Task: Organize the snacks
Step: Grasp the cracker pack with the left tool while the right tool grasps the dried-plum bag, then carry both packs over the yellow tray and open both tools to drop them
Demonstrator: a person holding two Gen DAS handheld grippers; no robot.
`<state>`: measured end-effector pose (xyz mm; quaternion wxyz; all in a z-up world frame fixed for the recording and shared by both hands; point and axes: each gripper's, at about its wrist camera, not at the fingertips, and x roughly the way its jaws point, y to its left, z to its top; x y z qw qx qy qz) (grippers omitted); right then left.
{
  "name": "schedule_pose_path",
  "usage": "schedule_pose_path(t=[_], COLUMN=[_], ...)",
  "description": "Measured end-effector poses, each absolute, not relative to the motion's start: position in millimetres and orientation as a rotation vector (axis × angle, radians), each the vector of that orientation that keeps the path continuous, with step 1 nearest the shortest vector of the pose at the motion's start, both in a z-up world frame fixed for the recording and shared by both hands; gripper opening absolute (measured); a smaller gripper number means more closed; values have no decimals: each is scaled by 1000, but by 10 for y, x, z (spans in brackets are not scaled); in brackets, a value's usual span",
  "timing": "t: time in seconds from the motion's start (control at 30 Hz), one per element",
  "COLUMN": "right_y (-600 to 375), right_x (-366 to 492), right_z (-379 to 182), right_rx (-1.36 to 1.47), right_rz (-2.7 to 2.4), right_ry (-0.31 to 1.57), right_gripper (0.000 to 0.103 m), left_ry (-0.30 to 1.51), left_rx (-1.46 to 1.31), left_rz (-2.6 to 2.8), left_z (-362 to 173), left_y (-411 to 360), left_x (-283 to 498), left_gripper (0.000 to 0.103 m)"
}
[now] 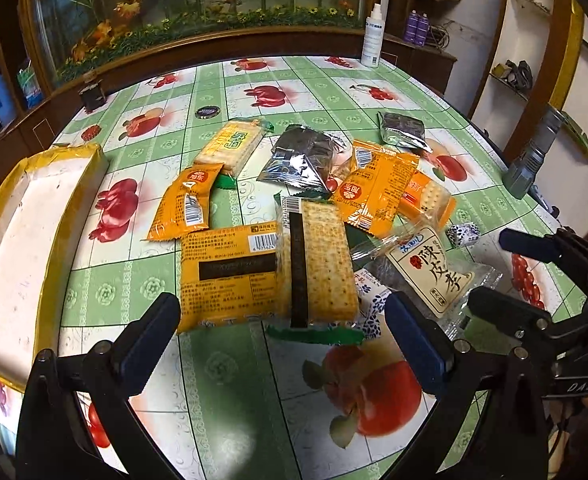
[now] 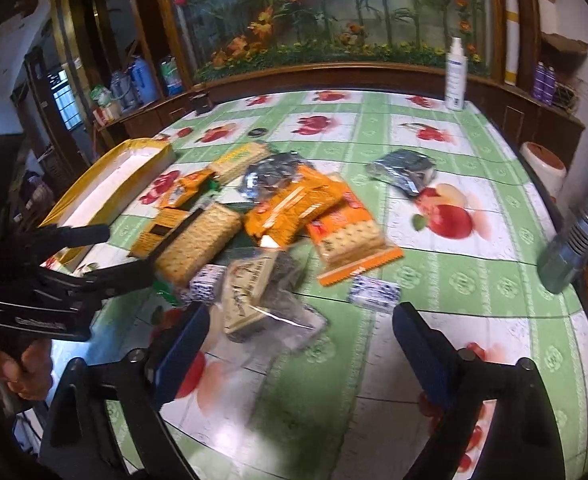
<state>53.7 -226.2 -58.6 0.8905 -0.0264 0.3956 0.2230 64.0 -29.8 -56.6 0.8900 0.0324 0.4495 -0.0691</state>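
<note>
Snack packs lie in a heap mid-table: a clear cracker pack (image 1: 318, 264) (image 2: 197, 240), an orange pack (image 1: 229, 276) beside it, two smaller orange pouches (image 1: 187, 204) (image 1: 370, 192), silver pouches (image 1: 298, 160) (image 2: 402, 170), and a clear packet with a beige label (image 1: 430, 272) (image 2: 249, 296). My left gripper (image 1: 281, 300) is open, its tips flanking the near ends of the cracker pack and orange pack without pressing them. My right gripper (image 2: 302, 312) is open and tilted down over the beige-label packet, whose near part lies between the fingers, untouched. A white box with yellow edges (image 1: 33, 240) (image 2: 113, 184) sits at the left.
A white spray bottle (image 1: 374, 36) (image 2: 454, 76) stands at the far edge. A grey flashlight (image 1: 534, 152) (image 2: 574, 248) lies at the right edge. A small dark jar (image 1: 92, 96) and a round dark lid (image 1: 207, 111) sit at the back left. A hand (image 2: 29, 372) holds the left gripper.
</note>
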Motion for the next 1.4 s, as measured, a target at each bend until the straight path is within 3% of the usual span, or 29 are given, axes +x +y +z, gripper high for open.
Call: schedule_pose_path(t=[0.07, 0.33, 0.37, 0.4, 0.67, 0.73, 0.77, 0.87, 1.4], right_y=[-2174, -1880, -1855, -1839, -2131, -2232, -2290, -2423, -2265], right_x=[577, 827, 833, 842, 688, 666, 649, 606, 481], right_z=[-616, -900, -920, -959, -908, -884, -872, -839, -537], right_rx=[-58, -89, -115, -131, -78, -55, -38, 0, 18], right_rz=[497, 527, 514, 509, 497, 489, 486, 473, 526], right_ry=[835, 925, 921, 936, 920, 920, 918, 911, 843], right_gripper=[75, 72, 69, 52, 47, 47, 47, 47, 47], left_ry=[936, 949, 951, 953, 962, 980, 1002, 970, 761], left_rx=[59, 33, 46, 60, 238, 269, 266, 284, 69], left_rz=[-139, -187, -195, -205, -201, -181, -179, -126, 115], left_z=[-576, -577, -579, -581, -710, -792, -842, -834, -211], left_y=[-239, -199, -250, -309, -774, -813, -813, -792, 151], left_x=[635, 693, 716, 743, 918, 950, 970, 964, 496], left_gripper=[102, 102, 102, 102, 102, 86, 67, 44, 44])
